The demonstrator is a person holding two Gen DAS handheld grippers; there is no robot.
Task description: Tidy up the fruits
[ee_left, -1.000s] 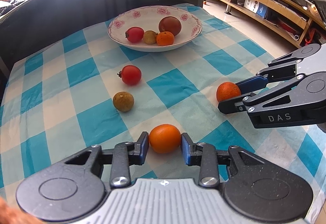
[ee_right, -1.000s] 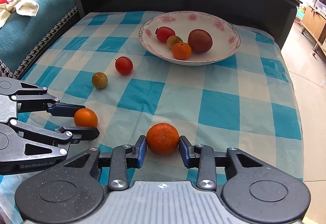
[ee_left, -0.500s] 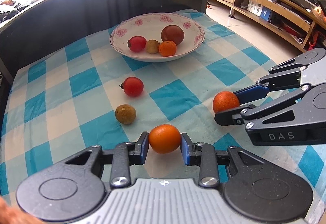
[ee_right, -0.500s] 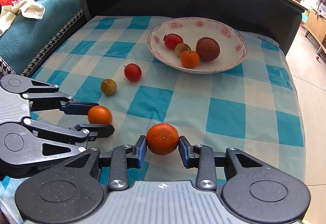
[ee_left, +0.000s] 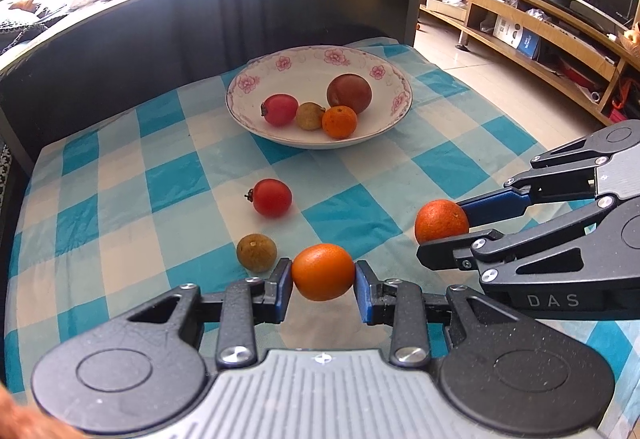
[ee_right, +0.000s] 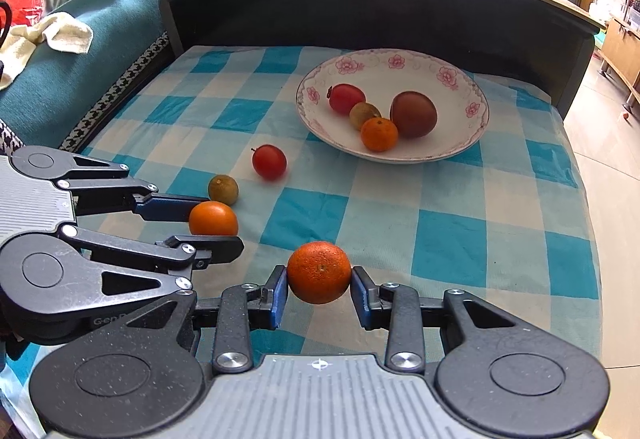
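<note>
My left gripper [ee_left: 323, 289] is shut on a smooth orange [ee_left: 323, 271], held above the checked cloth. My right gripper [ee_right: 319, 289] is shut on a darker, rough-skinned orange [ee_right: 319, 272]; the same gripper [ee_left: 438, 221] shows at the right of the left wrist view. On the cloth lie a red tomato [ee_left: 273, 197] and a brown longan [ee_left: 256, 252]. The flowered white bowl [ee_left: 280, 65] at the back holds a red tomato, a longan, a small orange and a dark plum. From the right wrist view, the left gripper [ee_right: 216, 219] is at the left.
A dark curved headboard [ee_left: 160, 27] rises behind the bowl. A blue sofa with cloths [ee_right: 60, 39] borders the left side, and wooden shelves [ee_left: 540, 39] stand beyond a tiled floor on the right. The cloth's right edge drops to the floor [ee_right: 616, 199].
Both grippers have risen and moved forward toward the bowl, each keeping its orange. The loose tomato and longan have not moved on the cloth.
</note>
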